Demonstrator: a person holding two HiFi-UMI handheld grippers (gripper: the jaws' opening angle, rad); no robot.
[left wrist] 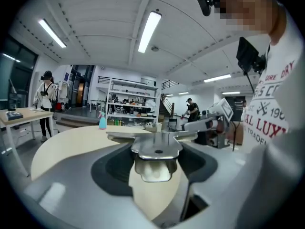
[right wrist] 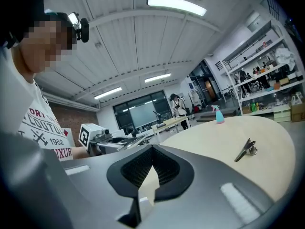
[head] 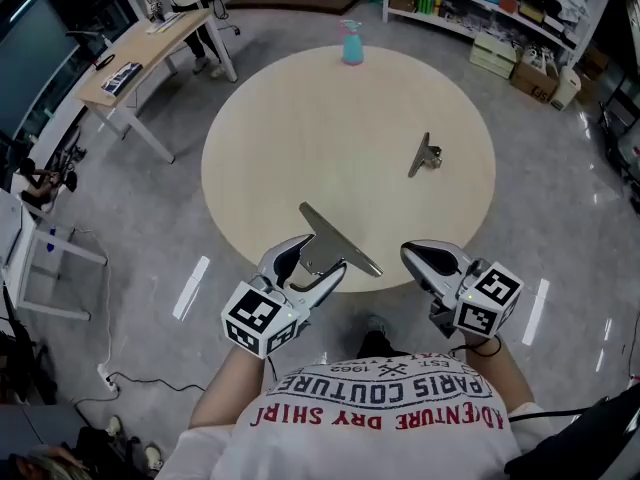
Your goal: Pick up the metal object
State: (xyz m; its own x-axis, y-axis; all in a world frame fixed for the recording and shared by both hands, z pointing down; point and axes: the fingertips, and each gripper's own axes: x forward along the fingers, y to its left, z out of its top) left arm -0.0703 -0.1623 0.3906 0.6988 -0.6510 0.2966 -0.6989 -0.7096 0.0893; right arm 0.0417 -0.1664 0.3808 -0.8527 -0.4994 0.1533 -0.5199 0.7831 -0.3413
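The left tool pinches a large metal clip by its handles, its flat blade held over the near edge of the round worktop. The right tool is pressed together and empty. A smaller metal clip lies well apart, right of the worktop's centre.

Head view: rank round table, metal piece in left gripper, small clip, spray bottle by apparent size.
1. Round table.
2. Metal piece, held by the left gripper, nearer the camera.
3. Small clip and spray bottle look alike; the bottle is farther.
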